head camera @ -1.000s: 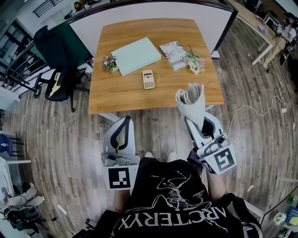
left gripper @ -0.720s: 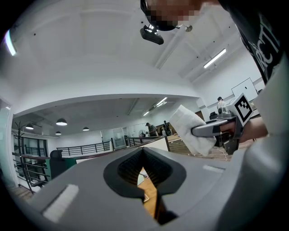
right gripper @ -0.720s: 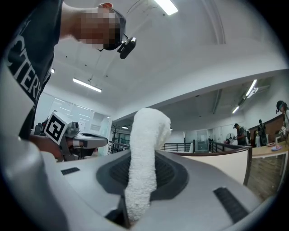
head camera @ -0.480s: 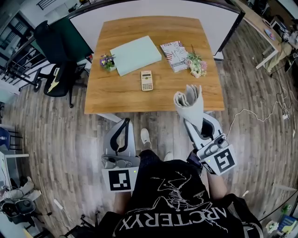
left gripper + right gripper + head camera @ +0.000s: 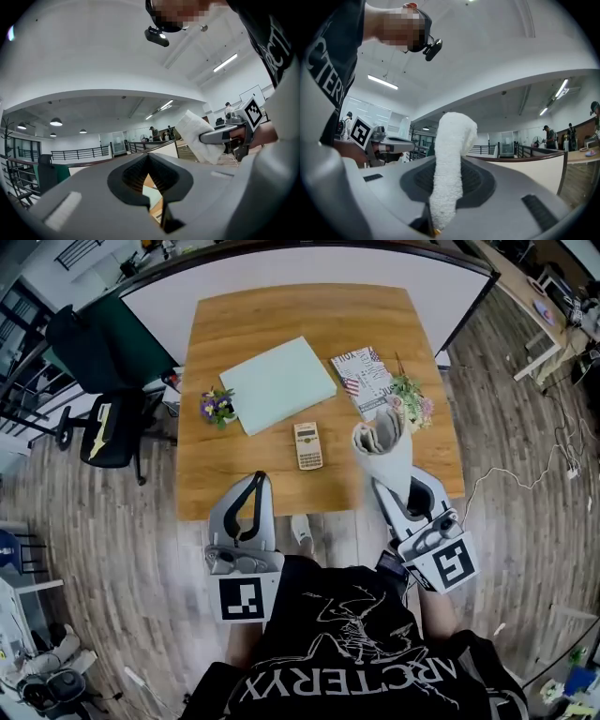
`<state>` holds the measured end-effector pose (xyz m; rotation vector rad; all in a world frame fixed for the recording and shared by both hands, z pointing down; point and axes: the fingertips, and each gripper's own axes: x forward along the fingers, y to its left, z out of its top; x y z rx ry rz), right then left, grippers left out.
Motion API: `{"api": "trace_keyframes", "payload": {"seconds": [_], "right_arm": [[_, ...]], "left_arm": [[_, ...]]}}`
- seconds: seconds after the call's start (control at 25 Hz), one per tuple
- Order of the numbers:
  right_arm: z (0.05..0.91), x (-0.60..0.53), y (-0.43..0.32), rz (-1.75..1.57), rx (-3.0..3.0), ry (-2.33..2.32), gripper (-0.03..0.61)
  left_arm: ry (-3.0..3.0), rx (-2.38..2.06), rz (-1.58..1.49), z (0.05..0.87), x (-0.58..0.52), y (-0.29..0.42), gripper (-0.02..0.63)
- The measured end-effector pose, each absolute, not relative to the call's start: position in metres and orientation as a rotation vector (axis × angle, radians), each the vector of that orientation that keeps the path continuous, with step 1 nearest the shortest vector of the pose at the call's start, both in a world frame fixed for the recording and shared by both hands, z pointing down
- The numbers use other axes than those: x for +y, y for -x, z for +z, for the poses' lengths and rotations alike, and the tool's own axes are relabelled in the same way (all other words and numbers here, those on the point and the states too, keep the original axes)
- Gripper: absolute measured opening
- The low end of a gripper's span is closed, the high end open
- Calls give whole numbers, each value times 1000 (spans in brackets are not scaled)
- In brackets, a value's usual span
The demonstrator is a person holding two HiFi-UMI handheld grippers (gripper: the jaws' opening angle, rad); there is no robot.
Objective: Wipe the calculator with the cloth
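The calculator (image 5: 307,445) lies flat on the wooden tabletop (image 5: 281,315), near the front edge and about in the middle. Nothing touches it. Just behind it is a pale green pad (image 5: 278,383). A book (image 5: 366,379) lies behind it to the right. There is a small bunch of flowers (image 5: 217,406) on the left and another bunch (image 5: 410,401) on the right.

The cloth (image 5: 382,442) is to the right of the calculator in the head view, but it is up in the air and not on it. The right gripper (image 5: 398,486) pinches the cloth at its bottom end. The cloth sticks up from the jaws like a soft white roll (image 5: 450,159).

The left gripper (image 5: 253,486) is near the front edge of the tabletop, to the left of the calculator. Its jaws are pressed together, and they hold nothing (image 5: 149,161).

I think the wiping has not started yet. The cloth is picked up and is being carried to the calculator. Next, the right gripper needs to tip forward and go left and down, so the loose top of the cloth lands on the keys. Then it can rub back and forth. The calculator is light and may slide, so the left gripper could press on one edge to keep it in place.
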<state>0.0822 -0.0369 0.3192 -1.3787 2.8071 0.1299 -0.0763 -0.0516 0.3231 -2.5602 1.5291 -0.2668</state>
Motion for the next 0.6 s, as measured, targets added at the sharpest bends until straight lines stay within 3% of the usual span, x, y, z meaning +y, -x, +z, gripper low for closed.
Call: {"api": "trace_keyframes", "payload": {"seconds": [0.6], "right_arm": [[315, -154, -40, 123, 2793, 1449, 89]], "left_arm": [[2630, 1444, -274, 324, -174, 110, 9]]}}
